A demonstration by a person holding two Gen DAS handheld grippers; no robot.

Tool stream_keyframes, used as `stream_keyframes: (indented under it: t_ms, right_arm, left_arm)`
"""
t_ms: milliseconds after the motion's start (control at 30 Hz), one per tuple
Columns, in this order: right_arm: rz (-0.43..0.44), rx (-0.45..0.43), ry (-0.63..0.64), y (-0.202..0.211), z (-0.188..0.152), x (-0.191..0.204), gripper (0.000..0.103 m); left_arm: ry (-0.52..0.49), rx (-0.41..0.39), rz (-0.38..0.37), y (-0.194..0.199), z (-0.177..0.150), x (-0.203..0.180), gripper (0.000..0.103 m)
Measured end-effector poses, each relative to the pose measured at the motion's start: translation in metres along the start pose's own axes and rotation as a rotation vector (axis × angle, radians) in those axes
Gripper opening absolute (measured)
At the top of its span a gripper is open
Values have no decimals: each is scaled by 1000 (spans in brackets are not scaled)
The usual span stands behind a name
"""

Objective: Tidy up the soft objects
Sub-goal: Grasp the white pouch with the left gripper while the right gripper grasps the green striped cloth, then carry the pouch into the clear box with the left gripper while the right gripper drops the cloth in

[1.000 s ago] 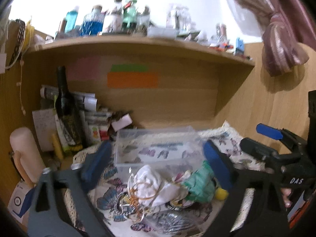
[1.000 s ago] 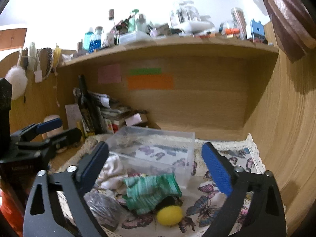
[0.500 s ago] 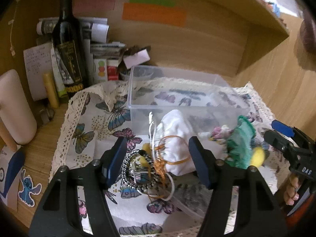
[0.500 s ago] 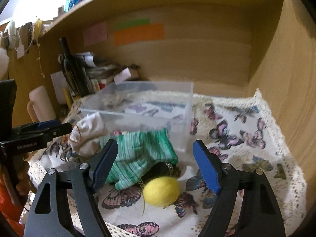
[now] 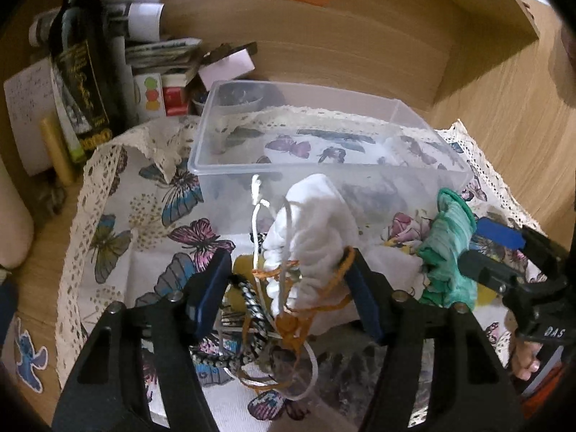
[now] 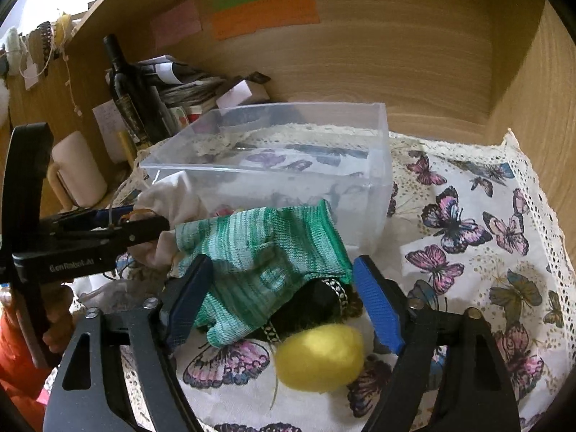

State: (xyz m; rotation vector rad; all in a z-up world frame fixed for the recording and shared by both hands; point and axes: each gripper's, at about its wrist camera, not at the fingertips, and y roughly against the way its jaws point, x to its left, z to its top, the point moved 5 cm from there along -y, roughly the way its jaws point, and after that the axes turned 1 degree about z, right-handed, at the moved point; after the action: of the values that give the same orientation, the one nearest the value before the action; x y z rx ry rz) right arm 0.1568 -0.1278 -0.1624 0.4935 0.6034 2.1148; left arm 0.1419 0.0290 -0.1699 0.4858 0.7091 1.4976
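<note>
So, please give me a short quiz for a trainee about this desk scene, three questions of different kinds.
1. True or false: the clear plastic box already holds the green knitted cloth.
2. Which gripper has the white cloth between its jaws?
A. left gripper
B. right gripper
3. Fill in: the yellow ball lies on the ___-print cloth.

Key: 1 false; 2 A; 3 butterfly.

left gripper (image 5: pixel 288 284) astride white cloth (image 5: pixel 313 223); clear bin (image 5: pixel 309 136) behind
</note>
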Motion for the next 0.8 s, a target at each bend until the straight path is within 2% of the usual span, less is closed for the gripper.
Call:
stream_keyframes:
  t_ms: [33,67,100,133,200,333,600,667,700,733,800]
  right_arm:
    - [0,-10,7,0,1,1,53]
    - [-1,-14,13,0,1,1,44]
    - [0,-10,22,-1,1,3,31]
    - [9,1,29,-3,1,4,23]
    - [34,19,39,-8,1,9,15]
    - [25,4,61,-9,0,16,10]
    - [-13,-100,53,23,9,13,9]
    - [-24,-116,58,29,13,12,15]
    - [-30,-117,60,30,15,11,29]
    - [-36,-105,62,29,17,10,55]
    - [-37,-82,52,23,20,7,81]
  left_arm:
    - [-9,-1,-4,0,0,-1,53]
    - [-16,1,-16,0,0,-3,40]
    - [-19,8,-24,0,0,-4,38]
    - [-15,5,-19,1,1,-3,37]
    - [-4,-10,-21,5,1,-3,33]
    - [-10,-41,-11,19,1,-3,29]
    - [-5,-108,-3,53,13,0,29]
    - [-9,-129,4,59,18,-1,29]
    - [-10,-139,7,61,21,-1,29]
    - [-10,-147,8,63,23,-1,29]
    - [-12,-167,6,67,27,-1,29]
